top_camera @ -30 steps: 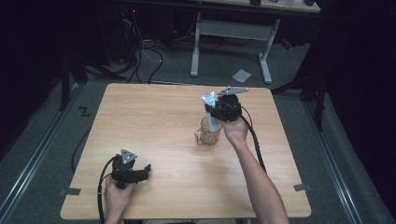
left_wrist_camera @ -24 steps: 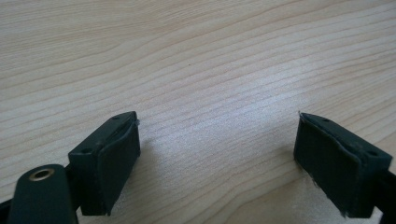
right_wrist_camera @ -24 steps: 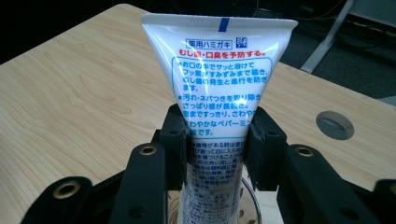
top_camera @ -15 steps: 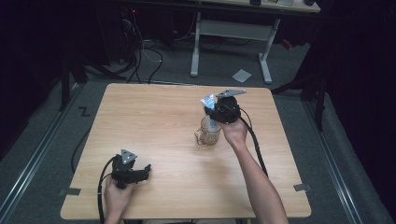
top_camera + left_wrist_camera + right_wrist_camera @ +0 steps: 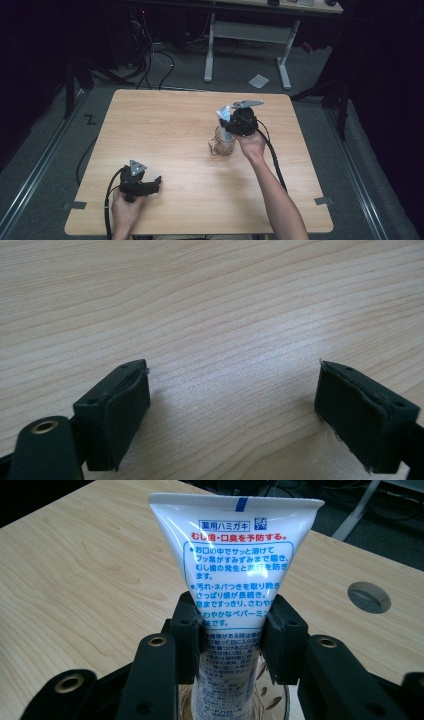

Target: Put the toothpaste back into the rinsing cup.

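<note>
A white toothpaste tube (image 5: 235, 570) with blue and red print stands upright, its lower end inside a clear glass mug (image 5: 223, 143) near the table's middle right. My right gripper (image 5: 232, 630) is shut on the tube, one jaw pressed to each side, just above the mug's rim (image 5: 235, 700). From above, the right gripper (image 5: 239, 122) hovers over the mug with the tube (image 5: 225, 114) sticking up. My left gripper (image 5: 150, 184) rests low at the table's front left, and its jaws stand wide apart over bare wood with nothing between its fingertips (image 5: 120, 410).
The wooden table (image 5: 165, 125) has a round cable hole (image 5: 369, 596) beyond the tube. Cables trail from both grippers toward the front edge. A desk frame (image 5: 247, 35) and a paper scrap (image 5: 259, 80) lie on the floor behind.
</note>
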The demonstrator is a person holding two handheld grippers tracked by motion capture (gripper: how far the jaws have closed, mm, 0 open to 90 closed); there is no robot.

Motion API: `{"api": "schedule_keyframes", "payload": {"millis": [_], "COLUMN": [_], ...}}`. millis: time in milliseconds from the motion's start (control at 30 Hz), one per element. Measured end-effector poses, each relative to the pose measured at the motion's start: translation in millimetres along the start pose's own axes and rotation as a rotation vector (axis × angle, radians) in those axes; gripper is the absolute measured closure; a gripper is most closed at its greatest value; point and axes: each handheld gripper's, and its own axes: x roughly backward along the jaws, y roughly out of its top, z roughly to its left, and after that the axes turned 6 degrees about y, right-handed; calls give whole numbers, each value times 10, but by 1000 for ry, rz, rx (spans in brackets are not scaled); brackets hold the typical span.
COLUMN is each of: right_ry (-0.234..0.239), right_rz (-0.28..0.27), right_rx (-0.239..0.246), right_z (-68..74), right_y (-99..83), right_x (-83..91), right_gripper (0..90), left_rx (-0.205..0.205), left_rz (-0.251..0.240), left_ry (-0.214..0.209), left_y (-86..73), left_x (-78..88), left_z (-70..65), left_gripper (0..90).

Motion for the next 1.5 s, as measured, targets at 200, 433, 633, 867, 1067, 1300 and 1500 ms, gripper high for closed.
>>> {"api": "schedule_keyframes", "payload": {"millis": [200, 433, 633, 867, 1067, 1300, 1500], "right_ry": [-2, -1, -4, -7, -17, -9, -13], "right_rz": [7, 16, 29, 38, 48, 62, 48], "right_rx": [8, 10, -1, 15, 16, 5, -5], "right_z": [14, 17, 9, 12, 15, 24, 3], "right_y": [-17, -63, -147, -164, -184, -231, -262], "right_x": [-5, -20, -37, -36, -47, -68, -36], "right_gripper": [629, 624, 624, 621, 617, 603, 593], "left_rx": [-1, 0, 0, 0, 0, 1, 1], "left_rz": [0, 0, 0, 0, 0, 0, 0], "left_ry": [0, 1, 1, 1, 0, 1, 1], "left_y": [0, 0, -1, -1, -1, -1, -1], "left_x": [0, 0, 1, 1, 2, 1, 1], "left_z": [1, 0, -1, -2, -1, -2, -2], "left_gripper": [148, 148, 148, 148, 148, 148, 148]}}
